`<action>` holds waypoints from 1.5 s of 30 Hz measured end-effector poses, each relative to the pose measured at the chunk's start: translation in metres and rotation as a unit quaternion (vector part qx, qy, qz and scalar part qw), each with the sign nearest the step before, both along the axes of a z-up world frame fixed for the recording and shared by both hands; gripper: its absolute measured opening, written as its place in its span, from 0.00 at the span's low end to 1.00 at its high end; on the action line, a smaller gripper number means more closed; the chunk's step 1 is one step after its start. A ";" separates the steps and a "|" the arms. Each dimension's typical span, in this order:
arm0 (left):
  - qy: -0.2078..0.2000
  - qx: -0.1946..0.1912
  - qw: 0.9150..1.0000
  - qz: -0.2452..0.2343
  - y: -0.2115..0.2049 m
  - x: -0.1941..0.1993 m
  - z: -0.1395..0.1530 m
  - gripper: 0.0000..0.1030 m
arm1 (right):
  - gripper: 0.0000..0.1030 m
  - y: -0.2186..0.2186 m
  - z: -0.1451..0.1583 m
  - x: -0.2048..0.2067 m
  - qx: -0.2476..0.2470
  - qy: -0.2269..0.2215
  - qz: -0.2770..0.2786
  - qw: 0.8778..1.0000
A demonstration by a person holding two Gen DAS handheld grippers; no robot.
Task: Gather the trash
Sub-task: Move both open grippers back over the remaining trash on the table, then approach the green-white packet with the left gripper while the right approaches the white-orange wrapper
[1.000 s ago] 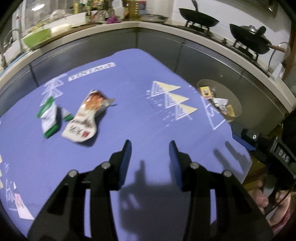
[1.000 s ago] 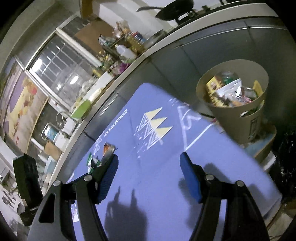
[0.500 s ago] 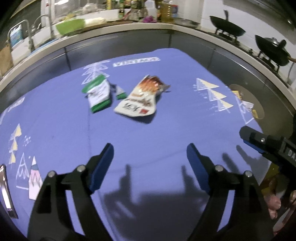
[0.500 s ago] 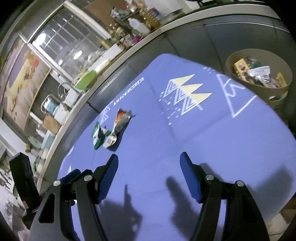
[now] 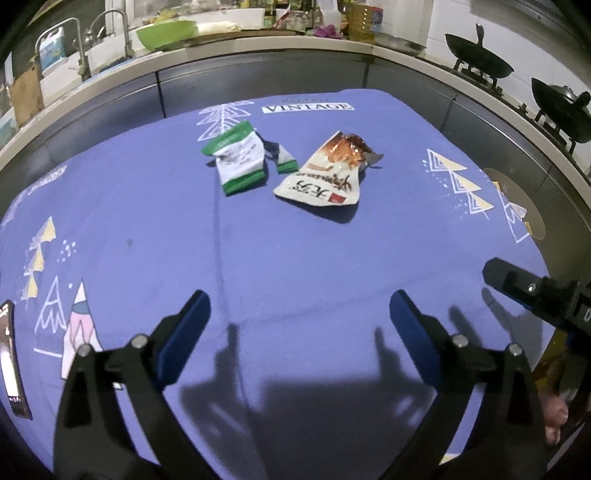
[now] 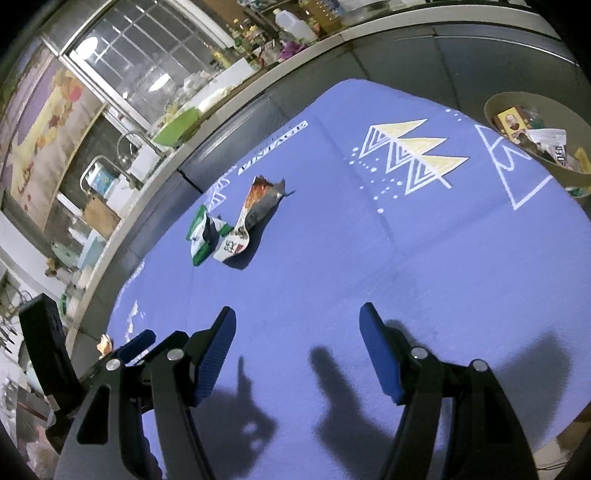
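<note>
Two empty snack wrappers lie side by side on the blue-purple tablecloth (image 5: 295,258). One is a green-and-white wrapper (image 5: 240,158) (image 6: 201,236); the other is a white-and-orange pouch (image 5: 328,173) (image 6: 255,214) to its right. My left gripper (image 5: 299,317) hovers over the near part of the cloth, well short of both wrappers. Its jaws are still opening and nothing is between them. My right gripper (image 6: 297,343) also hangs above bare cloth, open and empty. A tan waste bin (image 6: 539,144) (image 5: 517,206) with packaging inside stands past the table's right edge.
A kitchen counter (image 5: 258,48) curves behind the table with a green bowl (image 5: 166,33), a sink tap, bottles and two black woks (image 5: 480,62) on burners. A phone (image 5: 11,362) lies at the cloth's left edge. The other gripper's body (image 5: 535,295) shows at the right.
Both views have swung left, bringing the wrappers toward the middle and the bin toward the right edge. The left gripper's jaws spread from narrow to wide. The right gripper's gap is unchanged.
</note>
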State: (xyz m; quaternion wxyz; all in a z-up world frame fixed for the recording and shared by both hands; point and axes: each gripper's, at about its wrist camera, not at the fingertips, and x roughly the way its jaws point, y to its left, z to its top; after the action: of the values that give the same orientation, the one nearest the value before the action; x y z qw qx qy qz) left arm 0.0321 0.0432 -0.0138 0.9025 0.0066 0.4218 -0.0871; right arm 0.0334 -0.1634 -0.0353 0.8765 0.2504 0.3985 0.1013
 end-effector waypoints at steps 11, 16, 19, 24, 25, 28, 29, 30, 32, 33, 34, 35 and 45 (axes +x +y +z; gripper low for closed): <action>0.034 0.009 0.999 0.024 0.009 -0.001 -0.014 0.94 | 0.69 0.018 -0.009 0.002 -0.021 0.023 0.019 0.999; 0.044 0.013 0.998 0.034 0.014 -0.003 -0.021 0.94 | 0.70 0.021 -0.011 0.003 -0.026 0.029 0.025 0.999; 0.049 0.013 0.998 0.037 0.015 -0.001 -0.023 0.94 | 0.70 0.025 -0.013 0.004 -0.030 0.035 0.029 0.999; 0.058 0.016 0.998 0.036 0.014 0.001 -0.028 0.94 | 0.71 0.027 -0.016 0.004 -0.032 0.043 0.032 0.998; 0.060 0.016 0.997 0.035 0.014 0.002 -0.029 0.94 | 0.71 0.027 -0.017 0.005 -0.031 0.044 0.032 0.998; 0.067 0.015 0.997 0.037 0.015 0.003 -0.033 0.94 | 0.72 0.026 -0.018 0.005 -0.029 0.045 0.031 0.998; 0.069 0.014 0.997 0.037 0.016 0.003 -0.034 0.94 | 0.72 0.026 -0.019 0.005 -0.028 0.044 0.031 0.998; 0.071 0.013 0.997 0.037 0.016 0.004 -0.035 0.94 | 0.72 0.026 -0.019 0.005 -0.029 0.044 0.031 0.998; 0.077 0.011 0.996 0.037 0.017 0.005 -0.038 0.94 | 0.73 0.027 -0.019 0.005 -0.028 0.043 0.033 0.998; 0.079 0.011 0.996 0.037 0.017 0.005 -0.039 0.94 | 0.73 0.027 -0.019 0.005 -0.027 0.042 0.034 0.998; 0.081 0.011 0.996 0.037 0.017 0.005 -0.040 0.94 | 0.73 0.026 -0.019 0.005 -0.024 0.041 0.033 0.998; 0.082 0.011 0.996 0.037 0.018 0.006 -0.041 0.94 | 0.73 0.025 -0.020 0.004 -0.022 0.041 0.033 0.998; 0.080 0.014 0.996 0.032 0.016 0.005 -0.043 0.94 | 0.78 0.026 -0.021 0.003 -0.021 0.033 0.032 0.999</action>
State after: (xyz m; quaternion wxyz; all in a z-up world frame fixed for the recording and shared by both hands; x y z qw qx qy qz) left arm 0.0368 0.0588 -0.0568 0.8681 -0.0007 0.4936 -0.0527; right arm 0.0368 -0.1371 -0.0559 0.8643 0.2223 0.4368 0.1130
